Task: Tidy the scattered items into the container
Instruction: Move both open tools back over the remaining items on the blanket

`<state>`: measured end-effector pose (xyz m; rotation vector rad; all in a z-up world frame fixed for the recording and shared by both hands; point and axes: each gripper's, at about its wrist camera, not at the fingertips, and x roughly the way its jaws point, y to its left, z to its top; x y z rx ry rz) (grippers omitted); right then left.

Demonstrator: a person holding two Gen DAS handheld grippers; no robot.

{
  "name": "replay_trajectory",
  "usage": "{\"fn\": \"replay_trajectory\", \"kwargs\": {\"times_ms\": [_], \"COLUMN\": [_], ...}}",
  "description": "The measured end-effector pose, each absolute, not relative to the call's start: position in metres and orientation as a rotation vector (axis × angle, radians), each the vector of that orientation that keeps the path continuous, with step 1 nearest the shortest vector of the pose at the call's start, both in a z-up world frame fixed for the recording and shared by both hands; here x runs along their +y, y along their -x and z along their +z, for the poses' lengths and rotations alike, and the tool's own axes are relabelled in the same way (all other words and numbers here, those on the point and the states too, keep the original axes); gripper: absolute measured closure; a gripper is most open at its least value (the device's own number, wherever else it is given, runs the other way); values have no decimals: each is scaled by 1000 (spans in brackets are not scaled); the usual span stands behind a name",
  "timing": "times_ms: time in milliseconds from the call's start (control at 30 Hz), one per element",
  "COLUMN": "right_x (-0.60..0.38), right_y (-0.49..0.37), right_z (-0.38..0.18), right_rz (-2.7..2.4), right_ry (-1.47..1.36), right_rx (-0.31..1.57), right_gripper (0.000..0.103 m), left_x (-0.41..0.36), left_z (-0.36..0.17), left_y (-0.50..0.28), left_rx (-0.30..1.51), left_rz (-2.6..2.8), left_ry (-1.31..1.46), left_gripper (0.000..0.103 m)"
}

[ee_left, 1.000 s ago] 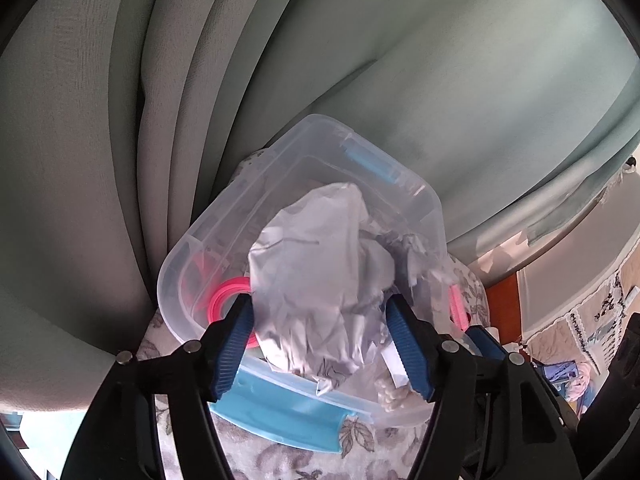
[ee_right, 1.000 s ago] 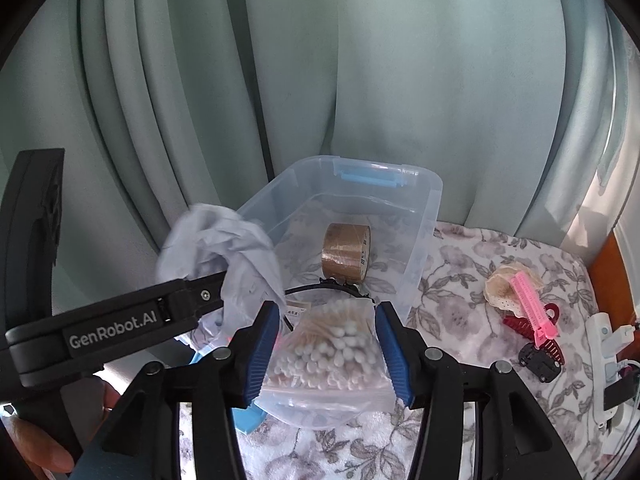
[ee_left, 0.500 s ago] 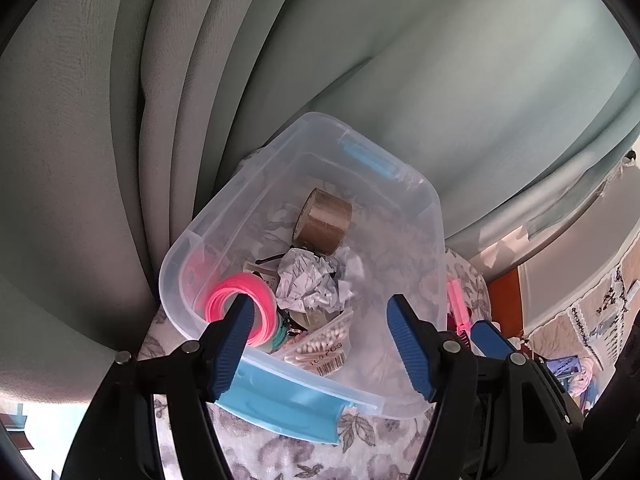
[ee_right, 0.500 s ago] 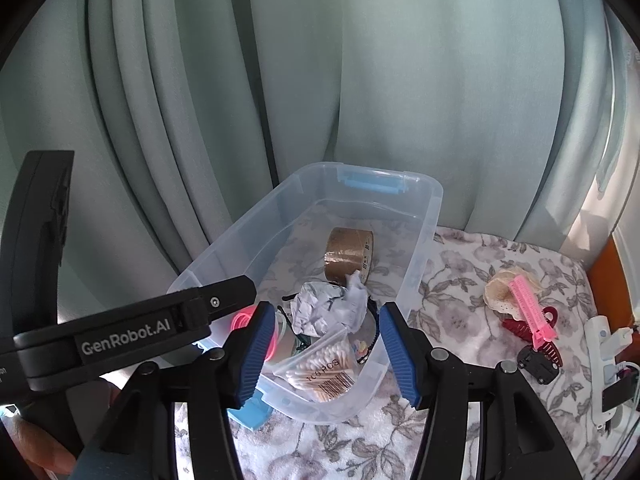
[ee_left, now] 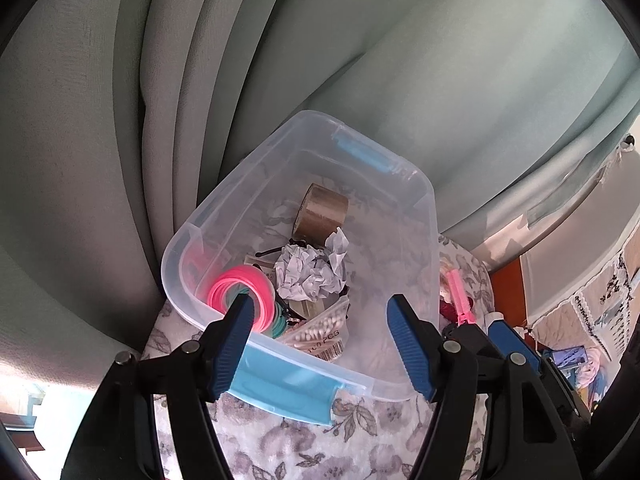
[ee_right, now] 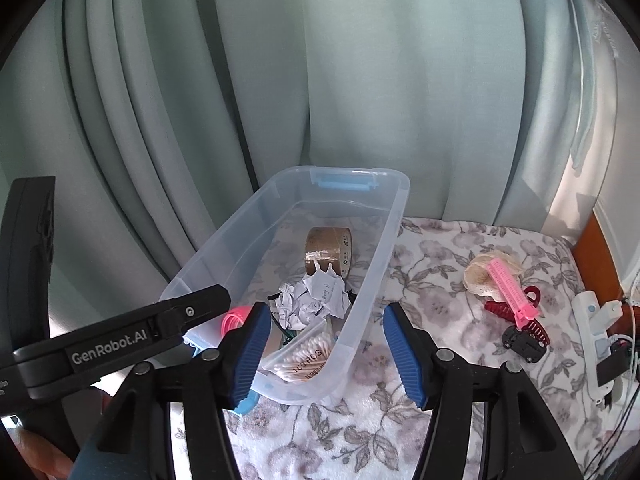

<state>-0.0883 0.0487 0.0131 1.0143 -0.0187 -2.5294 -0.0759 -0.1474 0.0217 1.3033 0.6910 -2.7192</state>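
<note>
Risk assessment: the items left outside the container (ee_right: 384, 240) sit in a tight cluster at right of centre in the right wrist view, where a pink hair clip (ee_right: 510, 284) lies across a cream lace piece (ee_right: 478, 276), a dark red claw clip (ee_right: 502, 308) and a small black clip (ee_right: 522, 344). A grasp aimed at one would likely snag or scatter its neighbours, and the soft floral cloth (ee_right: 440, 312) beneath could bunch between the fingers. A white power strip (ee_right: 592, 320) with cables lies near the right edge; a wide reach could catch it. Jaws: the right gripper (ee_right: 324, 344) is spread wide and empty, hovering over the container's near right corner, touching nothing visible. The left gripper (ee_left: 320, 340) is likewise spread wide and empty above the near rim. Inside the container lie a brown tape roll (ee_left: 320, 212), crumpled paper (ee_left: 308, 272), pink rings (ee_left: 240, 288) and a cotton swab bag (ee_left: 320, 328), bunched toward the lower end in frame.
</note>
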Motion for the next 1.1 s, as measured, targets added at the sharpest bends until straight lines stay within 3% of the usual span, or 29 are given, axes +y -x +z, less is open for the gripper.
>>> {"fn": "replay_trajectory", "kwargs": {"times_ms": [500,567,1100], "right_x": [83,90,142], "right_y": [72,71,56], "right_z": [22,22,19], "right_rz": [-2533,-2538,-2575], "right_ry": [-996,-1003,-987], "right_rx": [-127,-149,-287], "right_gripper": [34,30,12], "left_x": [-114,-110,-70], "left_z": [29,31,43], "left_y": [68,66,61], "left_rx": [524,506,398], "left_rz": [-2709,-2709,-2743], "left_ry": [-1335,-1330,-1353], "left_gripper": [30,25,24]}}
